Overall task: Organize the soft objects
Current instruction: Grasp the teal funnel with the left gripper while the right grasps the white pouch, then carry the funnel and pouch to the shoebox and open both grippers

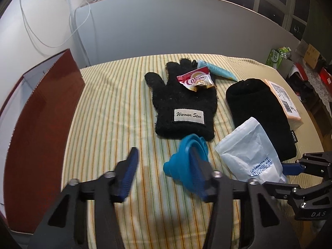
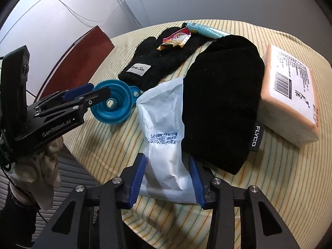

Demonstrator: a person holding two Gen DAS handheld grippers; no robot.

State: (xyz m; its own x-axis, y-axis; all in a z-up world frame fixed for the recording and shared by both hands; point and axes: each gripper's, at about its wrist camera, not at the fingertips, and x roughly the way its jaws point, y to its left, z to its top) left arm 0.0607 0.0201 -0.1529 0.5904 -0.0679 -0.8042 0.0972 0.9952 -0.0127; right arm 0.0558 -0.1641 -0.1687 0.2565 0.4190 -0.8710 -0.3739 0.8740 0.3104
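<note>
Your right gripper (image 2: 169, 178) straddles the white pouch (image 2: 164, 137) at the near edge; pads look touching, a firm clamp is unclear. Your left gripper (image 1: 164, 176) stands open, one finger hiding part of the blue funnel (image 1: 186, 157). Farther off, a wrapper (image 1: 196, 79) covers the black glove (image 1: 182, 108) fingers.

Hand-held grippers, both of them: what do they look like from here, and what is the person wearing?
Each hand-held gripper is black metal linkage with silver screws and ribbed blue pads on the fingers. The left hand-held gripper reads "GenRobot.AI" on its side and has thin black cables behind it. The right hand-held gripper shows "DAS" lettering. The left hand wears a cream knit glove over a dark sleeve.
</note>
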